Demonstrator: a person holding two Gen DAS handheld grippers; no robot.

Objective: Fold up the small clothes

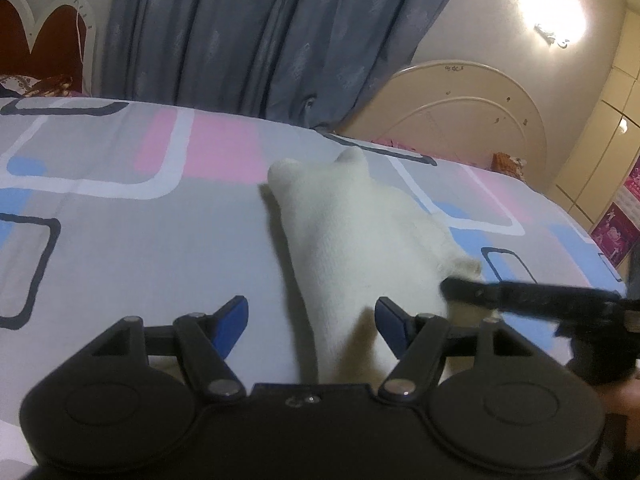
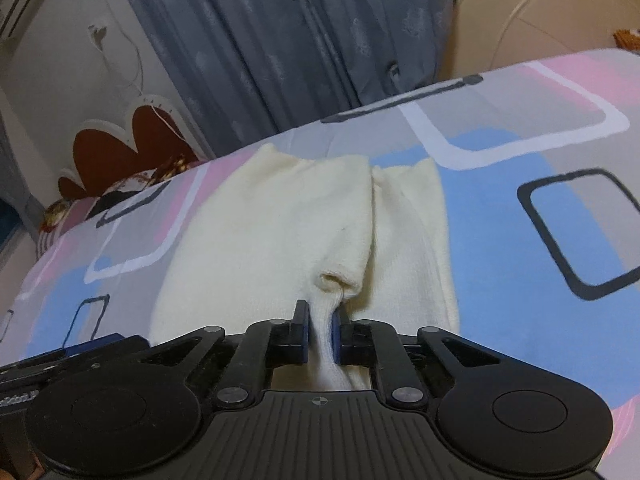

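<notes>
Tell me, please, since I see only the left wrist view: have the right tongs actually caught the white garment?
Observer: Yes, the right tongs are shut on a bunched edge of the white garment.
Operator: Is the garment one flat piece?
Observer: No, it shows two panels side by side with a seam-like gap between them.
Operator: Is anything lying beyond it on the bed?
Observer: A patterned pillow sits at the far left of the bedsheet.
Operator: And my left tongs?
Observer: The left tongs are open, straddling the garment's near end.

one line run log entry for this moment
task: fold small clothes | right gripper: shut on white garment | left gripper: open over garment | surface: bed
</notes>
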